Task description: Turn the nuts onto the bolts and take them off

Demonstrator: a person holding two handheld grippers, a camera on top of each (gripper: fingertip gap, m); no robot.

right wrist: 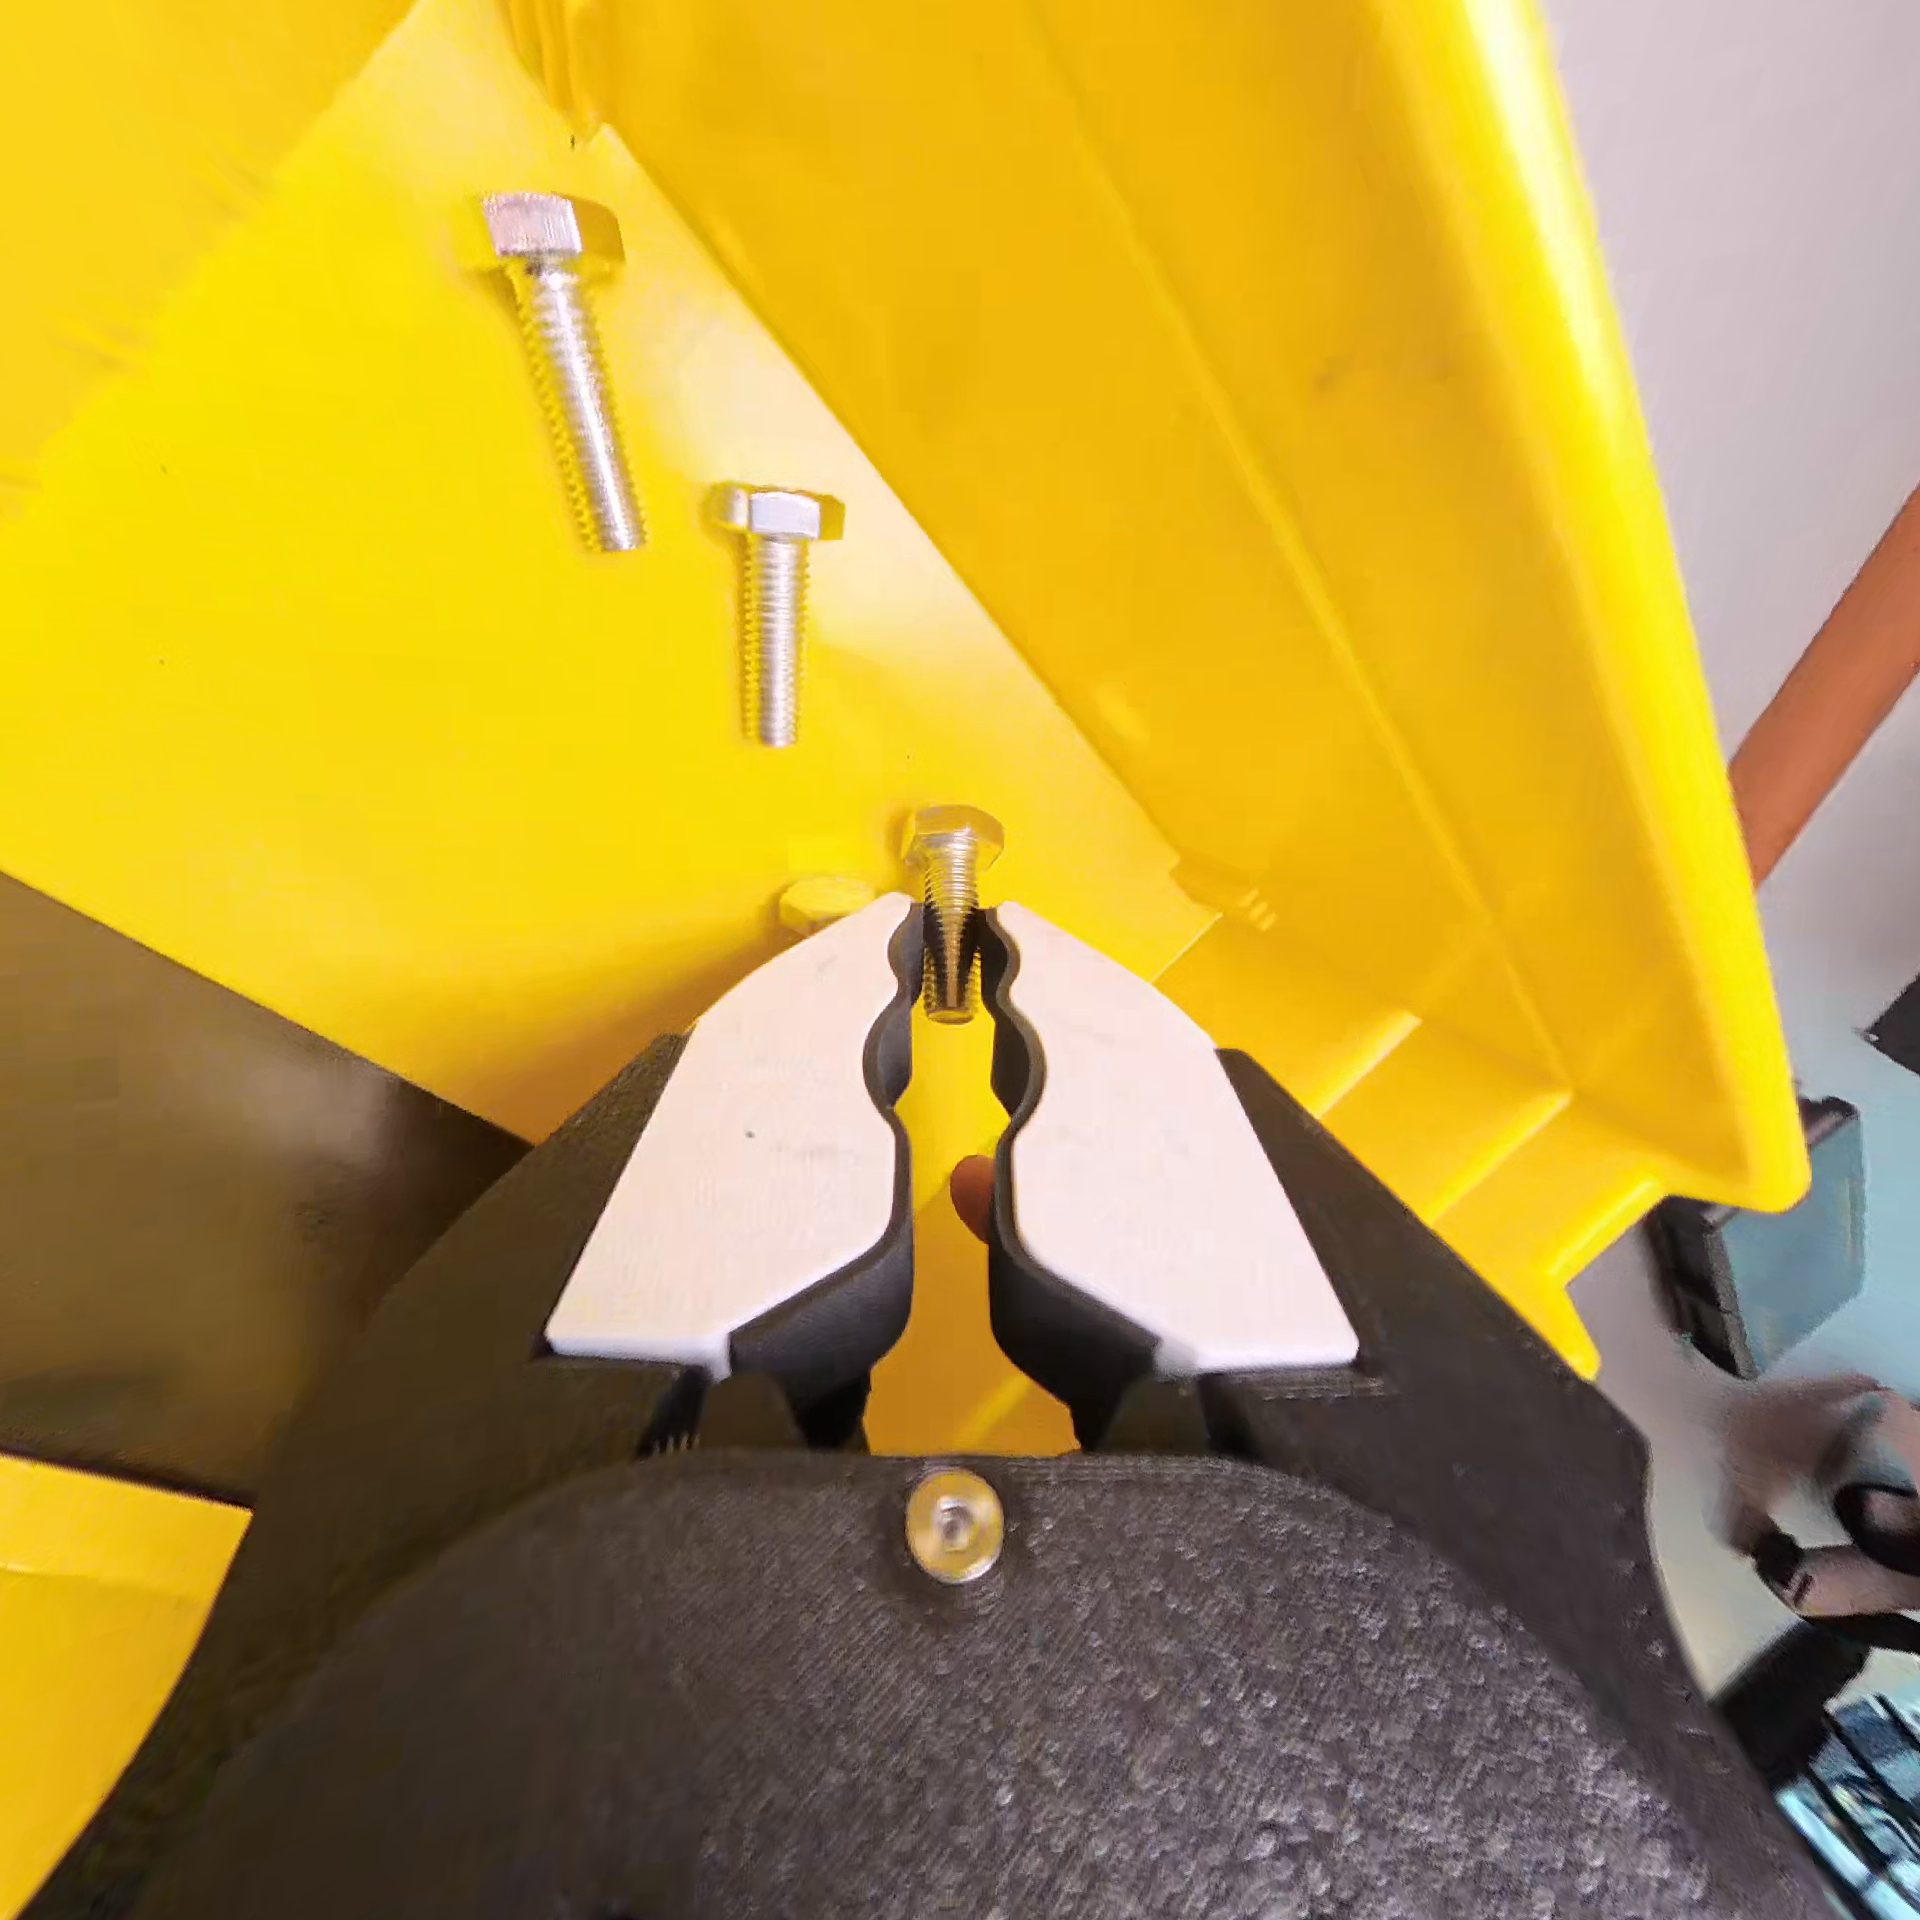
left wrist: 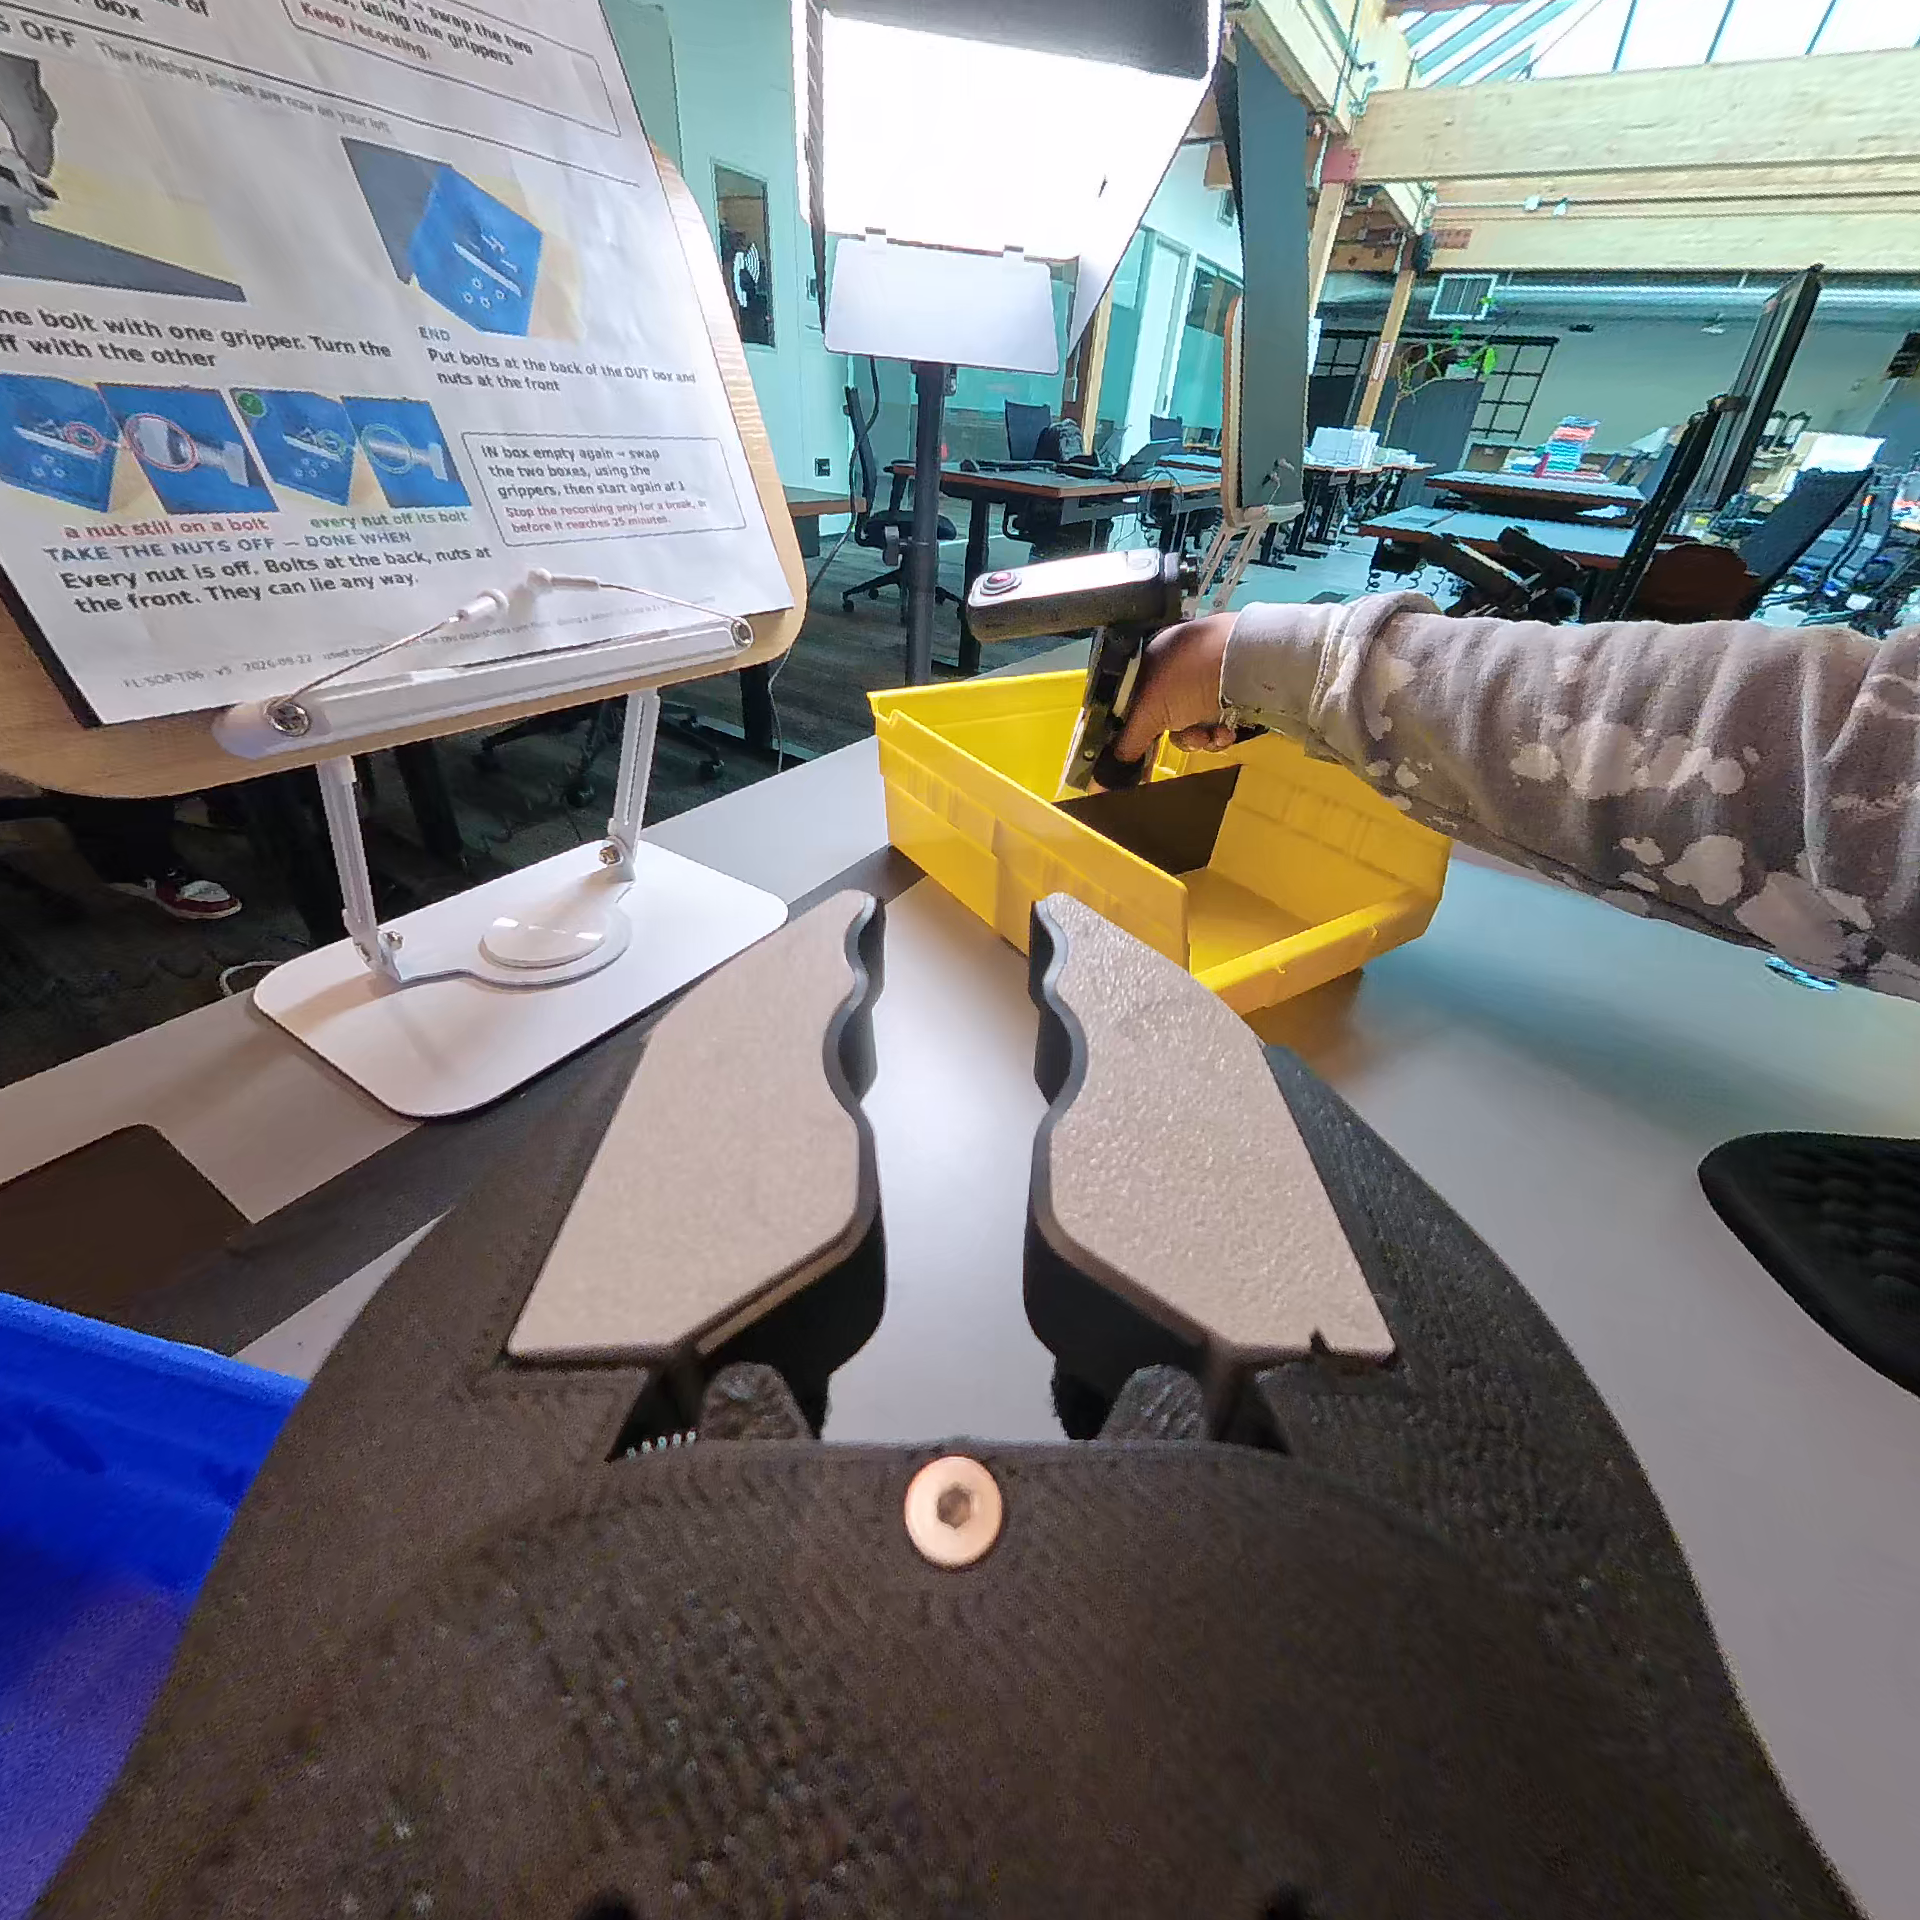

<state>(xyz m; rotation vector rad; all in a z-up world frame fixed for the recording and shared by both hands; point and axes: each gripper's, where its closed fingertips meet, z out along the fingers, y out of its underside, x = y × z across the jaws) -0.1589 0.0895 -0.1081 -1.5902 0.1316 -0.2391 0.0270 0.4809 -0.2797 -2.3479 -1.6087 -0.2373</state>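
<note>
The right hand-held gripper (right wrist: 951, 920) reaches down into the yellow bin (right wrist: 1299, 520), its pale fingers (right wrist: 769, 1122) closed narrowly around the threaded shank of a small silver bolt (right wrist: 948, 914). The bolt's hex head points away from the camera, toward the bin floor near the side wall. Just left of it, another hex head (right wrist: 821, 899) peeks from behind the left fingertip. Two more bolts lie loose on the bin floor farther off: a long one (right wrist: 566, 374) and, beside it, a shorter one (right wrist: 774, 613). No nuts can be made out in this compartment.

From the left wrist view, the left hand-held gripper (left wrist: 956, 935) hovers above the grey table (left wrist: 1507, 1091) with its fingers apart and nothing between them. Ahead of it sits the yellow bin (left wrist: 1039, 831) with a black divider (left wrist: 1153, 816), where a hand (left wrist: 1174, 696) in a mottled grey sleeve (left wrist: 1558, 727) holds the other gripper. A white stand (left wrist: 520, 987) carrying an instruction sheet (left wrist: 364, 312) stands to the left, and a blue bin's edge (left wrist: 104, 1507) shows at lower left.
</note>
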